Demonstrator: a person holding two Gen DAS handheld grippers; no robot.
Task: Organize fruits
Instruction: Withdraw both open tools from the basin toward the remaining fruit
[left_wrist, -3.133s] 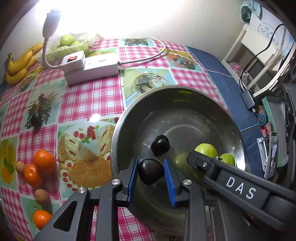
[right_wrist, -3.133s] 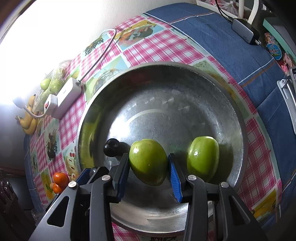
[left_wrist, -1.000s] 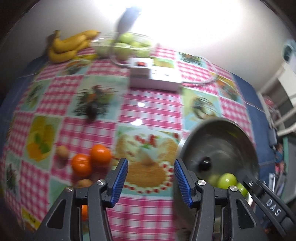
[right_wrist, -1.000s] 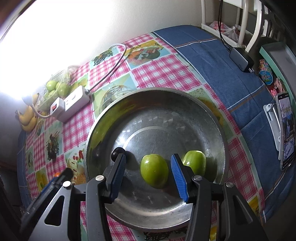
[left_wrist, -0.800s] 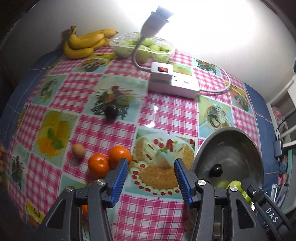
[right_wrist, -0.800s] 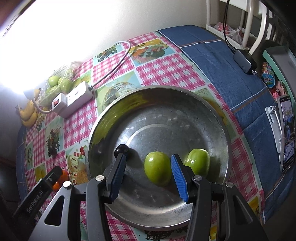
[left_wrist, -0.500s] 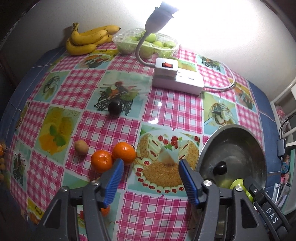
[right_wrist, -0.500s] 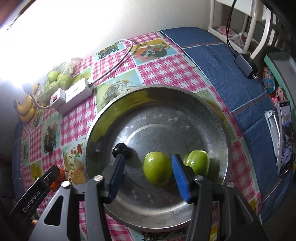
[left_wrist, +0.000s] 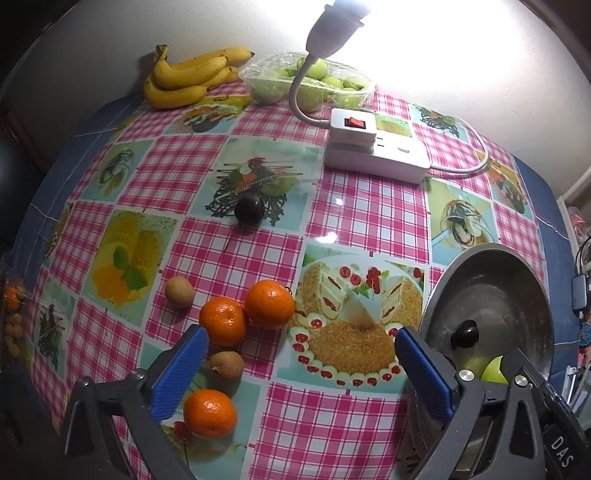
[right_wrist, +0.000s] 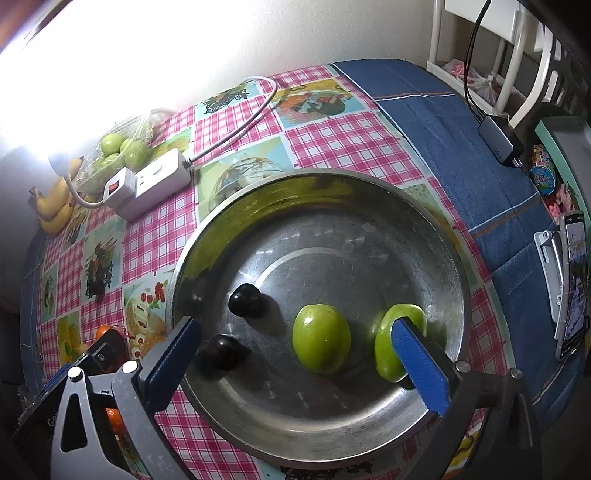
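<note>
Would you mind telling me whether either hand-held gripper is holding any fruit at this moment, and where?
Nothing is held. The left hand-held gripper and the right hand-held gripper are both open and empty.

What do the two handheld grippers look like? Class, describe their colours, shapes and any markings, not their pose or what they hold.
The left gripper and the right gripper look alike: dark grey angular frames with cut-out openings, silver round bolt heads, and flat blue ribbed fingertips. In the left wrist view, the right gripper's body shows white letters "DAS". In the right wrist view, the left gripper's body shows white lettering, partly hidden. No cables or sleeves are visible.
</note>
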